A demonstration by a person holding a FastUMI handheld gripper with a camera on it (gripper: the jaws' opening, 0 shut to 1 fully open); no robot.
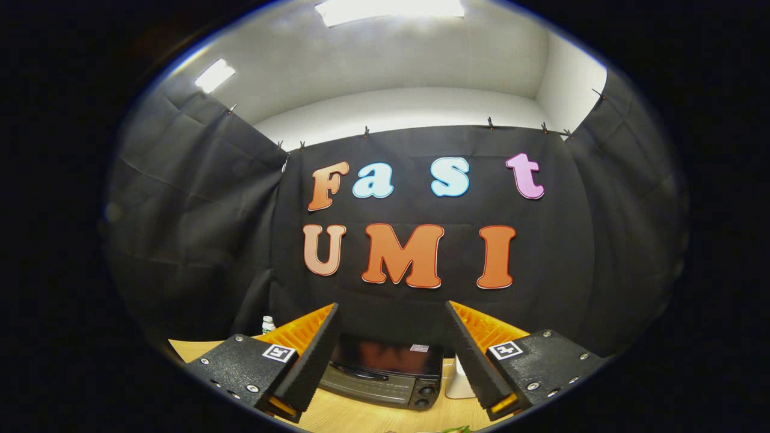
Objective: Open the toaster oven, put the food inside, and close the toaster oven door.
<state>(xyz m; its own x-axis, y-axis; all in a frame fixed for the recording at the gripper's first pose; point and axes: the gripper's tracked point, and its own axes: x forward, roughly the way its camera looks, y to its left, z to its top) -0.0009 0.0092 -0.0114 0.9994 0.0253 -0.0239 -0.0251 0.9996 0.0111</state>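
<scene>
Clearly the work is at its first step. On the left, a small bottle (268, 325) stands at the back of the wooden bench (355, 416). The claw (391, 355) hangs above the bench with its fingers set wide and holds nothing. Between them, and further ahead, sits the toaster oven (385, 371), its door closed, its handle across the front. Right of it stands a white object (458, 385), and something green (457, 429) lies nearest. Next, I think, the claw must go down to the handle.
</scene>
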